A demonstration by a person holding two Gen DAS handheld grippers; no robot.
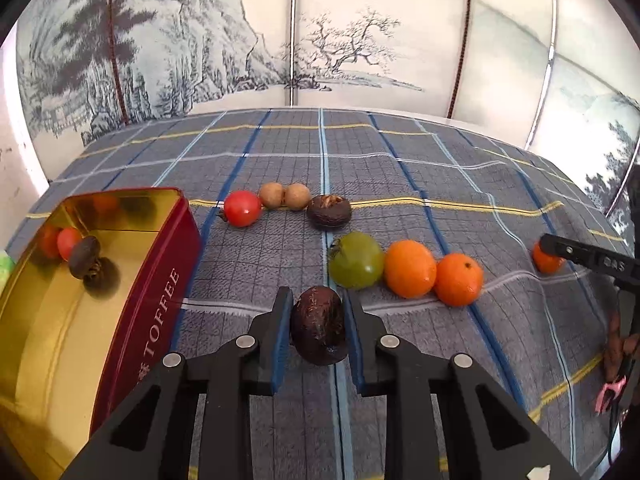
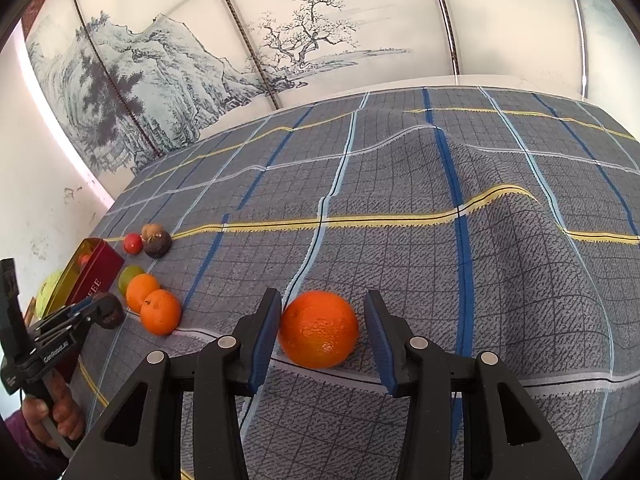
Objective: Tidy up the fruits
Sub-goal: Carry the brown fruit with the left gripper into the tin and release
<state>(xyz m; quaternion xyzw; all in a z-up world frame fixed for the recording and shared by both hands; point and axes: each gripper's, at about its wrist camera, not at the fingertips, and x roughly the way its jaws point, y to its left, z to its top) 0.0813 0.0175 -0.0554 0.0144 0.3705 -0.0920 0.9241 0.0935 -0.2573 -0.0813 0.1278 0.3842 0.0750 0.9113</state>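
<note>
My left gripper [image 1: 319, 300] is shut on a dark brown round fruit [image 1: 318, 326], just above the plaid cloth and right of the red-and-gold toffee tin [image 1: 160, 272]. Inside the tin lie a red tomato [image 1: 68, 242] and another dark fruit [image 1: 84, 256]. My right gripper [image 2: 321, 296] stands open around an orange [image 2: 318, 330] resting on the cloth; the left pad touches it, the right pad is apart. On the cloth lie a red tomato [image 1: 242, 208], two tan longans [image 1: 272, 195], a dark fruit [image 1: 329, 212], a green tomato [image 1: 356, 260] and two oranges [image 1: 410, 268].
The cloth rises in a fold [image 2: 500, 192] at the far right. A painted screen [image 1: 200, 40] stands behind the table. A yellow-green thing [image 2: 46, 294] lies left of the tin. A hand [image 2: 60, 412] holds the left gripper's handle.
</note>
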